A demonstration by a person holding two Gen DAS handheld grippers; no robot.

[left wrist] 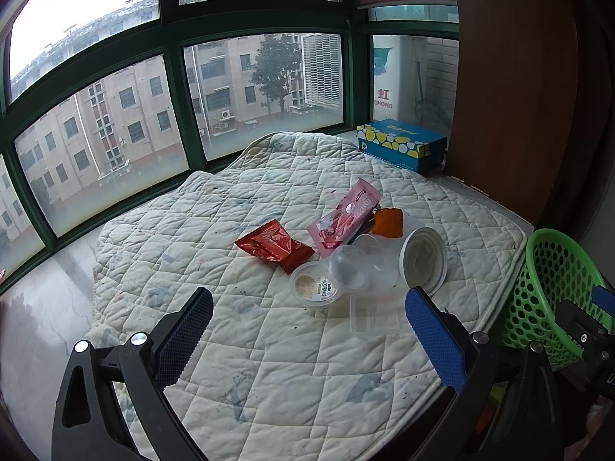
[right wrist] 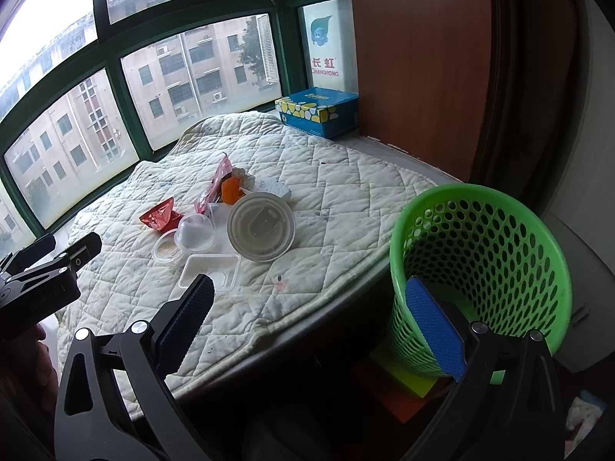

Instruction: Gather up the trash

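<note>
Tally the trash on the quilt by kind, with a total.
Foil or plastic snack wrappers: 3 – red wrapper, pink wrapper, orange wrapper
Round lids: 2 – large white lid, small printed lid
Clear plastic containers: 2 – dome cup, rectangular tray
Total: 7, though more may hide in the pile. The green basket looks empty.

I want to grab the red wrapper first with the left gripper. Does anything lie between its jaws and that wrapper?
Nothing visible does. The left gripper is open over bare quilt, and the red wrapper lies beyond it with only quilt between. The small round cup sits to the wrapper's right, off that line.
</note>
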